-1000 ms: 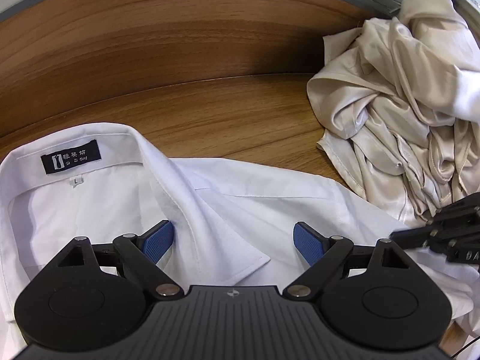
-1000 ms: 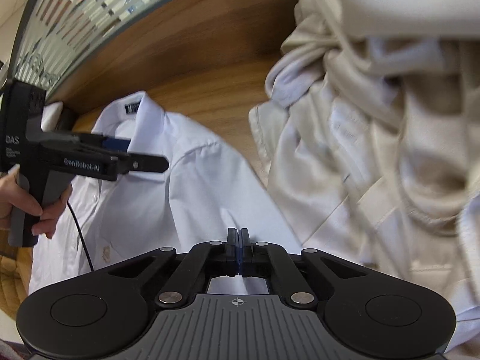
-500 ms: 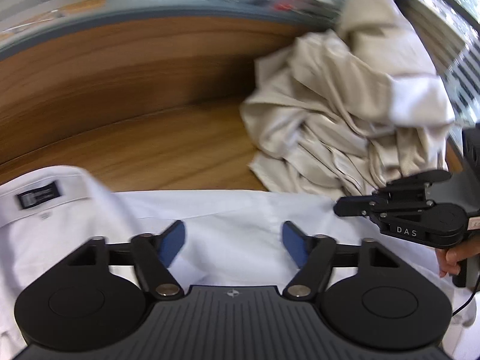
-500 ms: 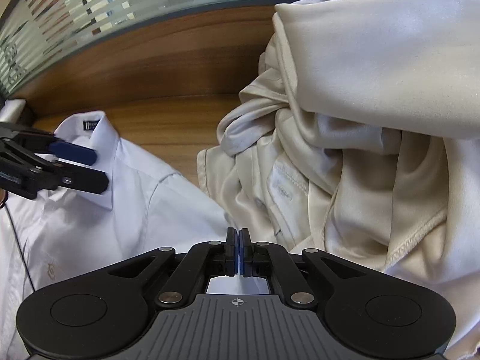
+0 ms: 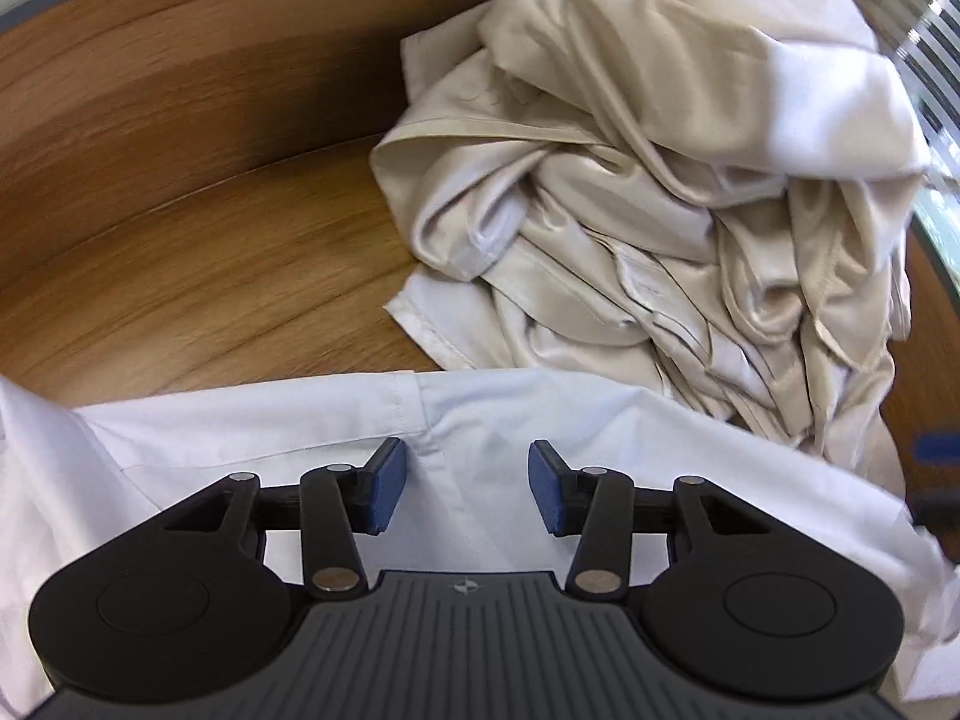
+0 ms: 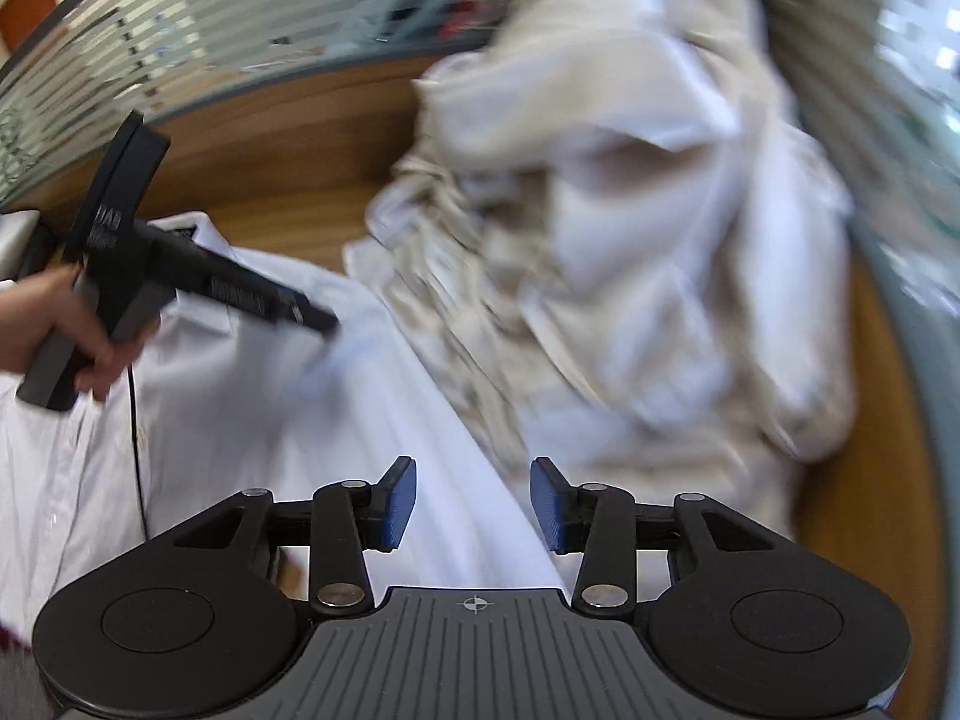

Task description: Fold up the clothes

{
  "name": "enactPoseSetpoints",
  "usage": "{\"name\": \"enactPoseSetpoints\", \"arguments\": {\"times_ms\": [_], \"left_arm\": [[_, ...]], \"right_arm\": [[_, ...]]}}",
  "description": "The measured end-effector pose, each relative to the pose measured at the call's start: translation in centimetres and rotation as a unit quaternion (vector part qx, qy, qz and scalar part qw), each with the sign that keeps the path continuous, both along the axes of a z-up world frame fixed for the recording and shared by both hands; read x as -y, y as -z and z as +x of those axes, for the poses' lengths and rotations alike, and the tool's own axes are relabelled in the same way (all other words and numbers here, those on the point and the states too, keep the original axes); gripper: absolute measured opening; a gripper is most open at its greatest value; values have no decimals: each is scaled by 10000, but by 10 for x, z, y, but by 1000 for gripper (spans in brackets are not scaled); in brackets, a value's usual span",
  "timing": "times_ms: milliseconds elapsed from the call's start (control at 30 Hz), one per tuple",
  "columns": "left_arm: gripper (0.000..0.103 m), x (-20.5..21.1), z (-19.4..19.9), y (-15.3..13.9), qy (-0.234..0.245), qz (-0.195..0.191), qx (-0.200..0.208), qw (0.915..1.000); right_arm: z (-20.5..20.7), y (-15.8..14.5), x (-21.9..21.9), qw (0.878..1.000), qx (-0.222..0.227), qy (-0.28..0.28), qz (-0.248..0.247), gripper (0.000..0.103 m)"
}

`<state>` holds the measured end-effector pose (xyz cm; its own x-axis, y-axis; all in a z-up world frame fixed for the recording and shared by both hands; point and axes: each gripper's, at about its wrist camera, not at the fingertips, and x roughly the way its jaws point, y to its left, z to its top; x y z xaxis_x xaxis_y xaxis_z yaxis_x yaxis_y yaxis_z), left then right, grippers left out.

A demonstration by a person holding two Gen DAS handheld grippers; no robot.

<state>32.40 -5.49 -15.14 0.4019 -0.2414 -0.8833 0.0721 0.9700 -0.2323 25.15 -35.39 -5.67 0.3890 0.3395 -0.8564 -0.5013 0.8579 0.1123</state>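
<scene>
1. I see the table (image 5: 180,192), brown wood grain, running under everything, with a striped glass wall (image 6: 252,18) curving behind it in the right wrist view.
2. The pile (image 5: 648,192) of crumpled beige and white clothes sits on the table's far right; its near edge touches the shirt.
3. The shirt (image 5: 252,420) is white and lies spread flat on the table nearest me, left of the pile. A stitched seam crosses it just ahead of my left tool, and its collar with a dark label shows far left in the right wrist view, partly hidden behind the left tool.
4. My left gripper (image 5: 467,489) points steeply down over the shirt at the seam. Its jaws have just been closing and stand partly apart; the blue pads (image 5: 384,489) hover above the cloth and I cannot see them pinching anything.
5. My right gripper (image 6: 473,504) hangs over the shirt's edge beside the pile. Its jaws have just been opening from shut; they stand partly apart with nothing clamped, only cloth below. That view is blurred.
6. A hand (image 6: 57,324) grips the left tool's handle, and a thin black cable (image 6: 137,438) trails down across the shirt.
</scene>
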Motion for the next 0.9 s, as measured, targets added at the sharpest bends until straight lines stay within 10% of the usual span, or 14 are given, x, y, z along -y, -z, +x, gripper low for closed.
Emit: {"name": "enactPoseSetpoints", "arguments": {"times_ms": [367, 633, 900], "left_arm": [[68, 11, -73, -63, 342, -425, 225, 9983], [78, 83, -134, -66, 1479, 214, 338, 9882], [78, 113, -135, -30, 1368, 1056, 451, 9839]], "right_arm": [[-99, -8, 78, 9973, -72, 480, -551, 59], [-152, -2, 125, 9858, -56, 1632, -384, 62], [-196, 5, 178, 9454, -76, 3257, 40, 63]]}}
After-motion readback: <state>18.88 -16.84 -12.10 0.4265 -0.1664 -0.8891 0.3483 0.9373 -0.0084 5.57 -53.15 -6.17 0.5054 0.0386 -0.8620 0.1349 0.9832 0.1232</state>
